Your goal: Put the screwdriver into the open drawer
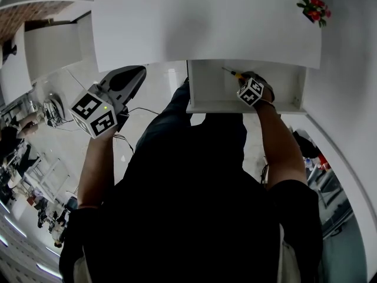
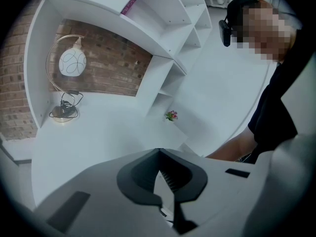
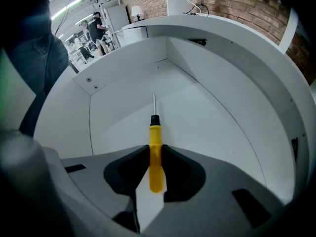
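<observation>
A yellow-handled screwdriver (image 3: 155,149) with a thin metal shaft is clamped between the jaws of my right gripper (image 3: 155,154), its tip pointing forward over the floor of the open white drawer (image 3: 197,127). From the head view the right gripper (image 1: 252,91) is over the drawer (image 1: 206,87) under the white desk, and the screwdriver (image 1: 232,72) pokes out to its left. My left gripper (image 1: 138,75) hangs in the air left of the drawer, off to the side. Its jaws (image 2: 159,154) meet at the tips with nothing between them.
The white curved desk top (image 1: 206,22) carries a small red flower pot (image 1: 314,9) at its far right. A round lamp (image 2: 71,63) stands on the desk by a brick wall, with white shelves (image 2: 170,80) beside it. The person's dark torso fills the lower head view.
</observation>
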Demonstrator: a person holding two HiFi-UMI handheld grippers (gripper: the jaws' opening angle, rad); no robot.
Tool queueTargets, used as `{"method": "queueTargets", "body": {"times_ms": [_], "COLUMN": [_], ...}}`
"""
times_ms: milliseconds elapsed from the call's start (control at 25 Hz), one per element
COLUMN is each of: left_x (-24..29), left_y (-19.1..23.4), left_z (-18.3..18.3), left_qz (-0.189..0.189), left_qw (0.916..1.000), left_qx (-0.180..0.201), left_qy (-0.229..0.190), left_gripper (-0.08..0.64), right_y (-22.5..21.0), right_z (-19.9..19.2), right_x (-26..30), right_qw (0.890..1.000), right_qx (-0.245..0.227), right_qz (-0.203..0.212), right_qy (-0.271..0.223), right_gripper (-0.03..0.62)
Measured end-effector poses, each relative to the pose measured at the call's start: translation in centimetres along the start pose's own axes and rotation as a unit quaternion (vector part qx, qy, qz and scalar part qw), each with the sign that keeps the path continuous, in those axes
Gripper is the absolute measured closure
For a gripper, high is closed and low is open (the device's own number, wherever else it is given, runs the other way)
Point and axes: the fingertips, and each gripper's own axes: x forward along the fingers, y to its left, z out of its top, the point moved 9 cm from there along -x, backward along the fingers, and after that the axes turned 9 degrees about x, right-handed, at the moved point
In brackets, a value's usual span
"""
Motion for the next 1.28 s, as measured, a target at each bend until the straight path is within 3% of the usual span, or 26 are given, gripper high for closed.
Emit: {"method": "queueTargets", "body": {"times_ms": [520,1280], "left_x": [0.3,-0.3], "left_y": [-0.5,-0.8], "left_z": [0.2,2.2], "left_qz": [-0.006,-0.032], "left_qw": [1.0000,0.9991], "left_qx": [0.000,0.019], "left_qy": [-0.003,-0.021], "left_gripper": [0.543,0.543], "right_y": [0.1,-0.7], "right_z": [-0.2,0.6], "right_x": [-0.1,-4.2], "right_qw": [1.000,0.999], "right_qx": [0.008,0.031], "right_qz": [0.015,-0.017], "right_qy": [0.001,-0.012], "right_gripper": [0.471,0.445]}}
